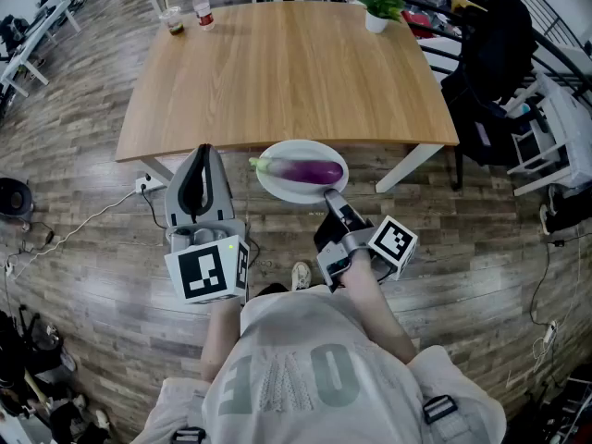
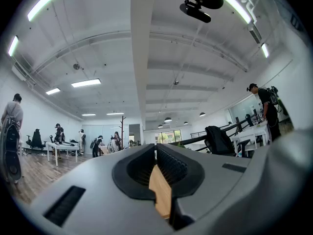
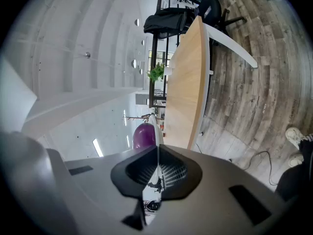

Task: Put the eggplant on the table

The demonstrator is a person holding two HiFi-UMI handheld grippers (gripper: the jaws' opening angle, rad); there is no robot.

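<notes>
wooden table lies bare at its near edge. right gripper pinches the plate carrying the eggplant, seemingly not yet set down; left gripper pressed together, empty.

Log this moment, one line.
right gripper: shut on plate rim | eggplant: on held plate, near table edge | left gripper: shut, empty

Ahead of both tongs I have the light wooden tabletop, bare across its middle and near half. Things stand only at its far corners. A clear plastic cup and a red-labelled bottle are well ahead of my closed left tongs. A green plant in a white pot is well ahead of my right tongs. To the right are a slanted white table leg and a black office chair hung with dark clothes. The round white plate pinched in my right tongs overlaps the table's near edge.
</notes>
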